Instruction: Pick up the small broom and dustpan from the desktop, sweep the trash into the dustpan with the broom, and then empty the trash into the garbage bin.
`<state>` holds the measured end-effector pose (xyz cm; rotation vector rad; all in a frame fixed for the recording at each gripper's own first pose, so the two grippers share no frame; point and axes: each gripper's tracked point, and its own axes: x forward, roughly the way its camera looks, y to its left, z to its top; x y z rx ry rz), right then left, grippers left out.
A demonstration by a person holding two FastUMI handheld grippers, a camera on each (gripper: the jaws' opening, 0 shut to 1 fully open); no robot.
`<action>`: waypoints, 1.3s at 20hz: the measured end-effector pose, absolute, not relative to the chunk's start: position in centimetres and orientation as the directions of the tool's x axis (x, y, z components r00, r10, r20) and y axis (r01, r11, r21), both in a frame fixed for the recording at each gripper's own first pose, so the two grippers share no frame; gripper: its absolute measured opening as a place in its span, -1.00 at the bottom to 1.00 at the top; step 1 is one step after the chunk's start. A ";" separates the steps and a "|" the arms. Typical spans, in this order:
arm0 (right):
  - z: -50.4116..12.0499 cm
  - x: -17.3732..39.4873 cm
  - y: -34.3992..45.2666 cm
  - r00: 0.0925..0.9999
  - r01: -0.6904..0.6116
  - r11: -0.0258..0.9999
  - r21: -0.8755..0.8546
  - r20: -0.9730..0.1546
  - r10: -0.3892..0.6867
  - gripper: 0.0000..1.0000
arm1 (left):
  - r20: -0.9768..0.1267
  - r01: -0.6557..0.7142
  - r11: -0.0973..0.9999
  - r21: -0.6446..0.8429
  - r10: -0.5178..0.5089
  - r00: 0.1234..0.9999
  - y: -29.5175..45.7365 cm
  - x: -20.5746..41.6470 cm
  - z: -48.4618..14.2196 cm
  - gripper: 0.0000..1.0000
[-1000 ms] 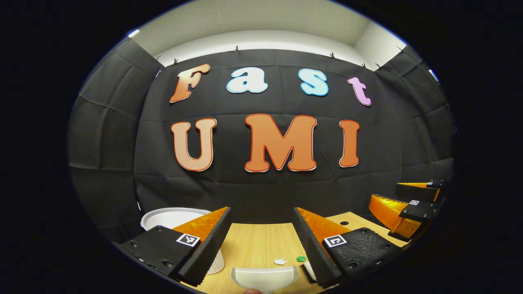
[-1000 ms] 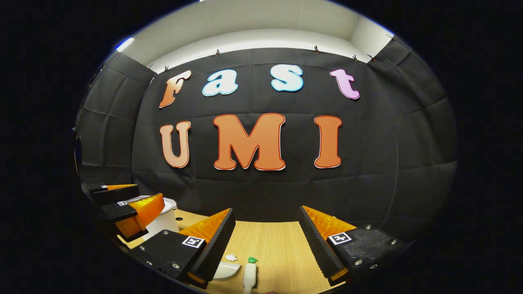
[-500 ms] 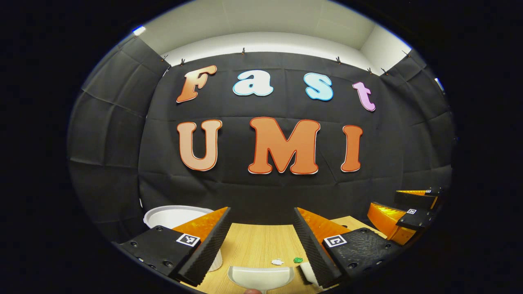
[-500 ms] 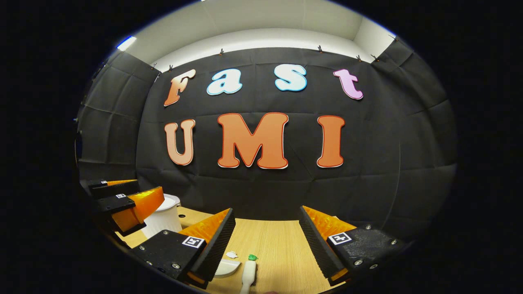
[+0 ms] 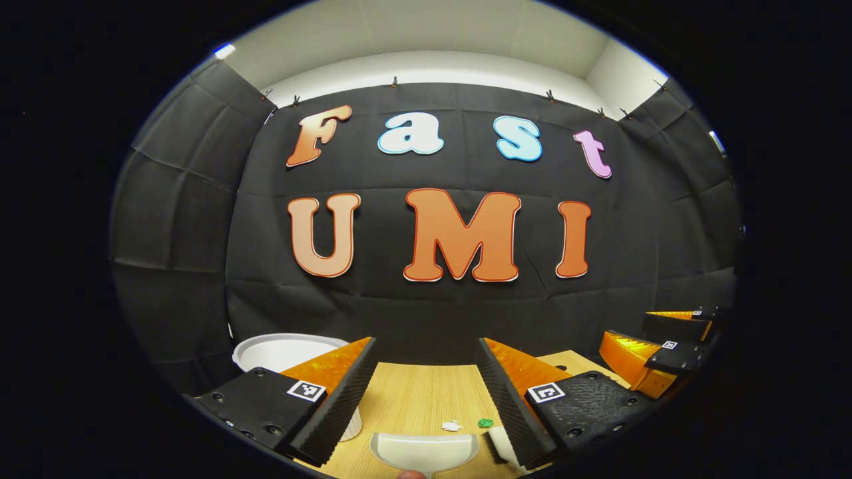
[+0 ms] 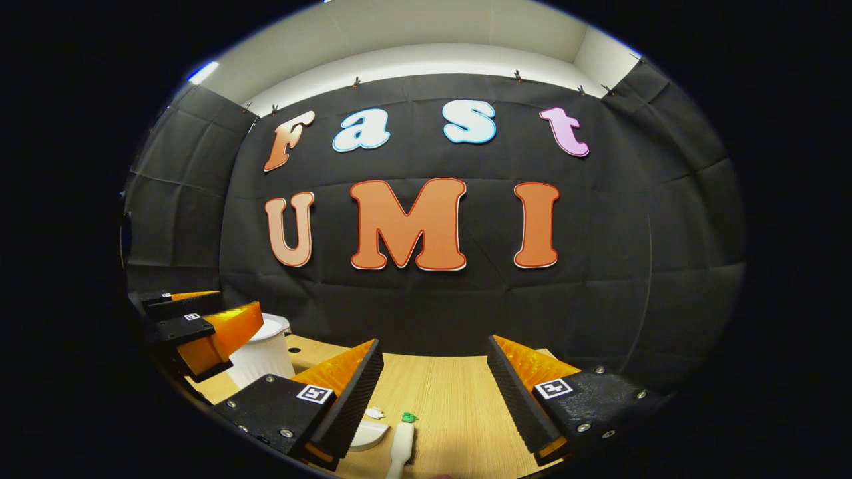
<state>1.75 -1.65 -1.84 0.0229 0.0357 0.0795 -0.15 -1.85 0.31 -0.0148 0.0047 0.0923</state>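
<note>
The white dustpan (image 5: 424, 452) lies on the wooden desk (image 5: 413, 396), just below and between the fingers of my open left gripper (image 5: 426, 346). Beyond the dustpan lie a white scrap (image 5: 452, 426) and a green scrap (image 5: 486, 422). The white broom (image 5: 499, 442) is half hidden behind my right finger. In the right gripper view, the broom (image 6: 401, 446) lies lengthwise below my open right gripper (image 6: 434, 343), with the green scrap (image 6: 408, 418) at its far end. The white scrap (image 6: 375, 413) and the dustpan (image 6: 367, 434) are beside it. Neither gripper holds anything.
A white garbage bin (image 5: 283, 352) stands at the desk's back left, and it appears again as the bin (image 6: 266, 352) in the right gripper view. The other gripper (image 5: 659, 359) hovers at the right; the left gripper (image 6: 200, 332) hovers in front of the bin. Black cloth walls the desk.
Both views have shifted only slightly, as the hands drift a little. The dustpan, broom and scraps lie where they were. Both grippers stay open.
</note>
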 end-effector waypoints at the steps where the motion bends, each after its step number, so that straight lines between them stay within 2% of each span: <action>1: -1.8 1.8 -1.5 0.996 -0.083 0.996 0.024 -0.034 0.084 0.88 | -0.002 -0.094 0.995 -0.013 0.094 0.996 -1.7 -0.1 0.3 0.88; 12: -2.1 2.8 -0.6 0.994 -0.107 0.994 0.016 -0.030 0.107 0.89 | 0.002 -0.113 0.993 -0.012 0.113 0.994 -0.4 0.6 0.4 0.88; 16: -2.5 3.2 -0.6 0.991 -0.123 0.992 0.023 -0.042 0.124 0.89 | 0.017 -0.057 0.998 0.019 0.056 0.998 -1.2 1.2 0.8 0.89; 19: -3.1 3.3 -0.6 0.986 -0.157 0.988 0.010 -0.053 0.157 0.89 | 0.008 -0.085 0.996 -0.029 0.085 0.996 -0.5 0.6 0.1 0.88; 22: -3.3 3.2 -0.8 0.981 -0.189 0.982 0.007 -0.054 0.189 0.89 | 0.007 -0.143 0.990 -0.016 0.143 0.990 -0.6 -0.1 0.0 0.89; 26: -6.8 2.8 -0.4 0.960 -0.238 0.971 0.016 -0.149 0.237 0.88 | -0.121 -0.157 0.987 -0.010 0.155 0.980 -1.8 -0.5 -4.2 0.89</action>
